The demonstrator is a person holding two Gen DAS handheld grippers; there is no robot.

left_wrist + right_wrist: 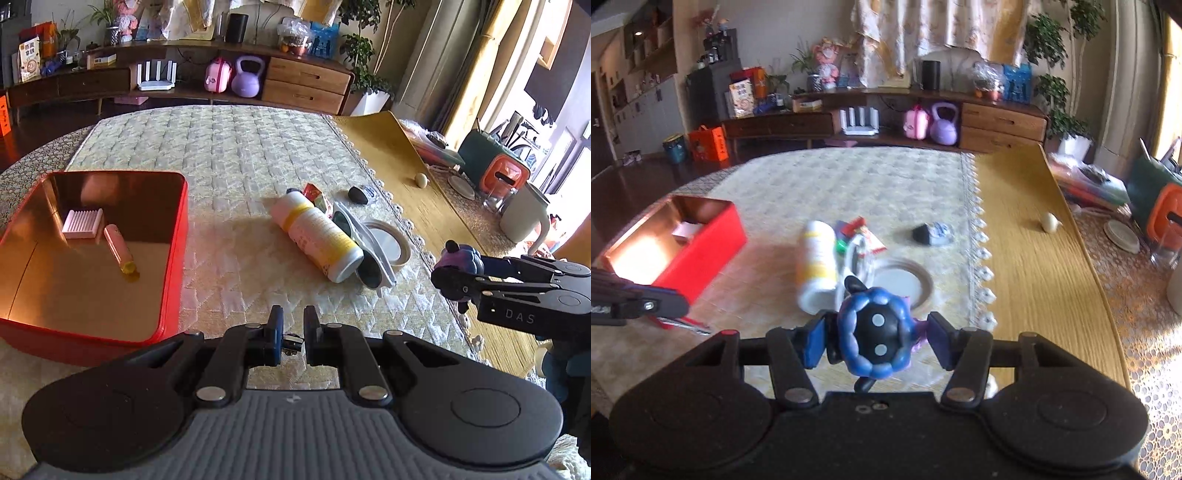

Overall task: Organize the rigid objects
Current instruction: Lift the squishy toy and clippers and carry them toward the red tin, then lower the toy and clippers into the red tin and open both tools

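In the left wrist view, the left gripper point(293, 334) has its two fingers close together, with only a thin gap and nothing held. It points down at the pale cloth point(229, 155), right beside the red box point(173, 280). The box is open. Inside it lie one pink ridged block point(82, 223) and one pink tube point(119, 248). To the right of the box lie one white bottle point(317, 236), one pair of sunglasses point(364, 251) touching the bottle, and one round mirror point(388, 243) under the sunglasses. Far right of the box, the right gripper point(452, 271) is clamped on a small blue toy point(460, 258).

In the right wrist view, the blue toy point(873, 338) sits between the two fingers of the right gripper point(875, 339). It is one round toy with a black face and two pale dots. The gripper tilts down over the cloth. The bottle point(816, 264) lies between the toy and the red box point(701, 251). The box is well to the left of the toy.
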